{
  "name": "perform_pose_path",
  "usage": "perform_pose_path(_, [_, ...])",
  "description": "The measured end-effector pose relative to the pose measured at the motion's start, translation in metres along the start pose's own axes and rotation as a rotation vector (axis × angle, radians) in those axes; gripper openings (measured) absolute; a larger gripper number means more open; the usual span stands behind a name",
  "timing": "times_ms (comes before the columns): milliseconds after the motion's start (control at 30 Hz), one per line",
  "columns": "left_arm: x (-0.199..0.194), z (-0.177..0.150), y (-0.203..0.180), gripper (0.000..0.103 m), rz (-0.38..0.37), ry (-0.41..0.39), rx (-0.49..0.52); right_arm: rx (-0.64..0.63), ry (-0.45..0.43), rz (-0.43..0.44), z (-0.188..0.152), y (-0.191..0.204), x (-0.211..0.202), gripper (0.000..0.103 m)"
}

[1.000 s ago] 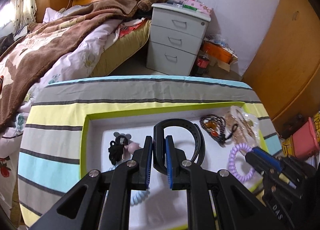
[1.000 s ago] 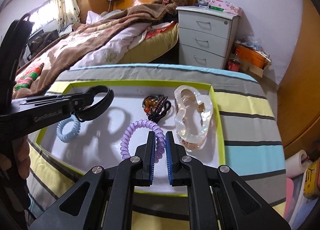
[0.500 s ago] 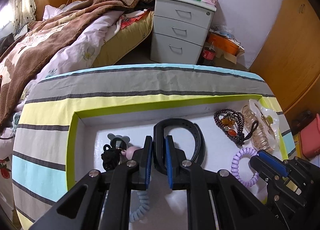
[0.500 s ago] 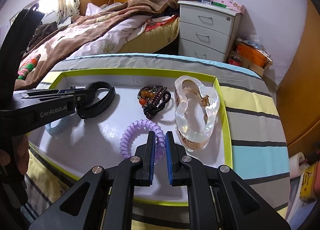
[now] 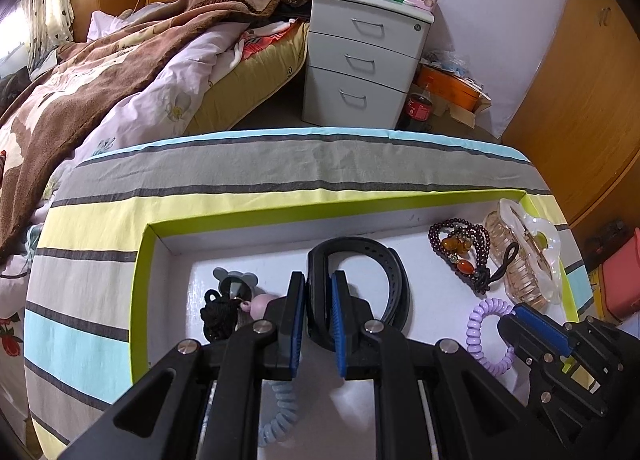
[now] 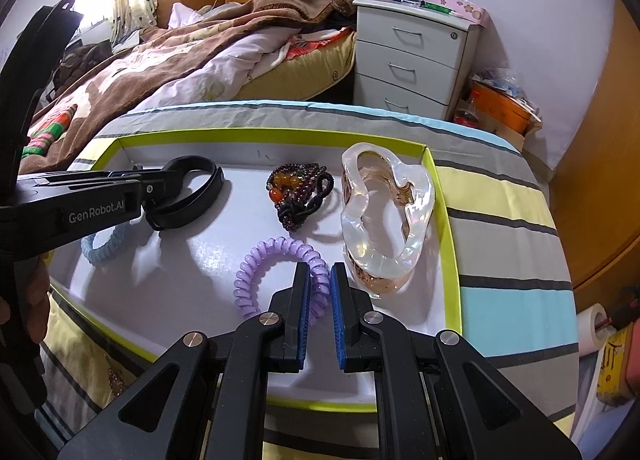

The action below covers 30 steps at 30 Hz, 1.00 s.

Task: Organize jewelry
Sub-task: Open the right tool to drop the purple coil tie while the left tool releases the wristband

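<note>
A white tray with a lime-green rim (image 5: pixel 138 284) (image 6: pixel 448 228) holds the jewelry. My left gripper (image 5: pixel 318 318) (image 6: pixel 146 196) is shut on a black wristband (image 5: pixel 384 268) (image 6: pixel 200 188) and holds it low over the tray's middle. My right gripper (image 6: pixel 320 294) (image 5: pixel 520 320) is shut on a purple coil hair tie (image 6: pixel 264 260) (image 5: pixel 480 324) that lies on the tray floor. A dark bead bracelet (image 5: pixel 460 248) (image 6: pixel 300 188) and a clear hair claw clip (image 5: pixel 524 260) (image 6: pixel 384 212) lie at the right.
A blue coil hair tie (image 6: pixel 102 246) (image 5: pixel 280 408) lies under the left gripper. A black and pink hair accessory (image 5: pixel 232 300) lies at the tray's left. The tray rests on a striped cloth (image 5: pixel 280 172). A bed (image 5: pixel 120 68) and a white drawer unit (image 5: pixel 360 60) stand behind.
The left gripper has lowered the black wristband toward the tray and moved slightly forward. The right gripper stays shut on the purple hair tie, nearly still.
</note>
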<state>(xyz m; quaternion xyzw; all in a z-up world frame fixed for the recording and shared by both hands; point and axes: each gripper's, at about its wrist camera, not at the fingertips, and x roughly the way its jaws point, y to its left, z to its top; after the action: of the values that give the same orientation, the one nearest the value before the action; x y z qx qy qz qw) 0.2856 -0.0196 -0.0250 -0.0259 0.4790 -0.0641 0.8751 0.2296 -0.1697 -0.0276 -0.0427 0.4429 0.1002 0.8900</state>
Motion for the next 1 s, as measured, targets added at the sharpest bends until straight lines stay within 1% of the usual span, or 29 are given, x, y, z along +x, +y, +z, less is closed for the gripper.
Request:
perform_pose_path(67, [0.0,0.0,0.0,0.015,0.001,0.002,0.001,-0.001,-0.001,-0.003,0.0,0.0,0.0,0.01])
perform_pose_path(133, [0.0,0.0,0.0,0.019,-0.005,0.0,0.004,0.0,-0.003,-0.009,0.0,-0.001,-0.001,0.011])
perform_pose_path(200, [0.0,0.0,0.002,0.027,-0.01,0.001,-0.001,0.003,-0.004,-0.008,0.0,-0.002,-0.002,0.011])
perform_pose_path(267, [0.0,-0.001,0.002,0.03,-0.009,0.001,-0.007,0.005,-0.009,-0.012,0.0,-0.002,-0.004,0.011])
perform_pose_path(467, [-0.002,-0.002,0.003,0.035,-0.003,0.004,-0.011,0.02,-0.016,0.002,0.002,-0.004,-0.007,0.019])
perform_pose_path(633, [-0.011,-0.004,0.002,0.038,-0.004,-0.011,-0.013,0.022,-0.036,0.002,0.003,-0.002,-0.015,0.025])
perform_pose_path(700, [-0.016,-0.005,0.003,0.041,-0.006,-0.018,-0.015,0.024,-0.04,0.0,0.004,0.0,-0.018,0.025])
perform_pose_path(1000, [-0.045,-0.01,-0.001,0.045,-0.013,-0.056,-0.008,0.024,-0.076,-0.008,0.001,0.005,-0.039,0.025])
